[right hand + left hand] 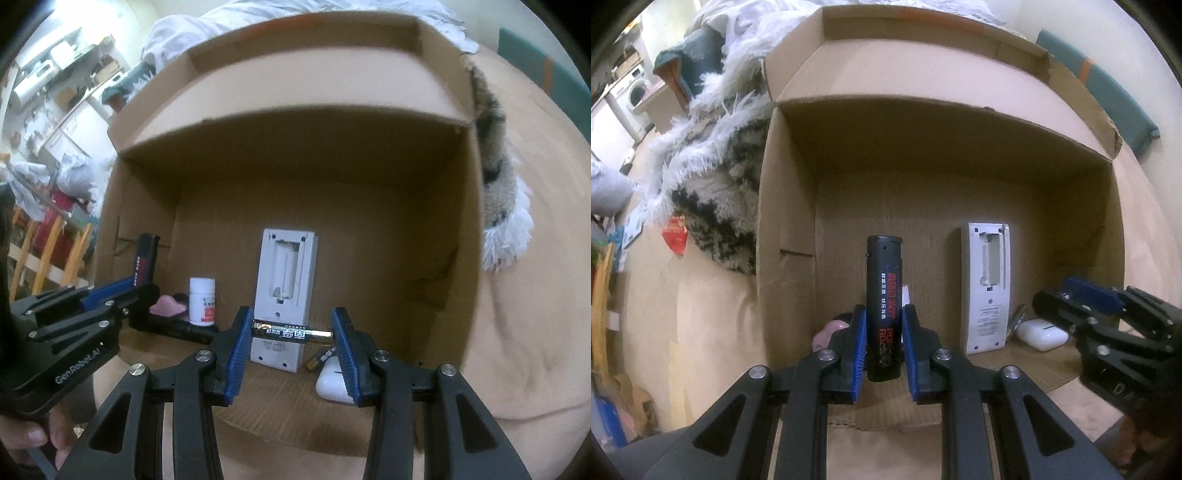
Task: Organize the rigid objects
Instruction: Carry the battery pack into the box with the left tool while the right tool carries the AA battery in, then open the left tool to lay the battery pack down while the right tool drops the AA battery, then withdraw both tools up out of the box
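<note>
Fingers (236,354) pinch a battery (291,334); housing reads "GenRobot.AI"

Small gold-ended battery (320,359) lying behind white earbud case (332,384) mostly hidden; pink object (827,329) behind left finger unclear.

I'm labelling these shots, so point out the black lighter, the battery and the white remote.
black lighter (884,295): left wrist view, middle of its printed body.
battery (291,333): right wrist view, its label.
white remote (284,291): right wrist view, back face below the open battery bay.
</note>
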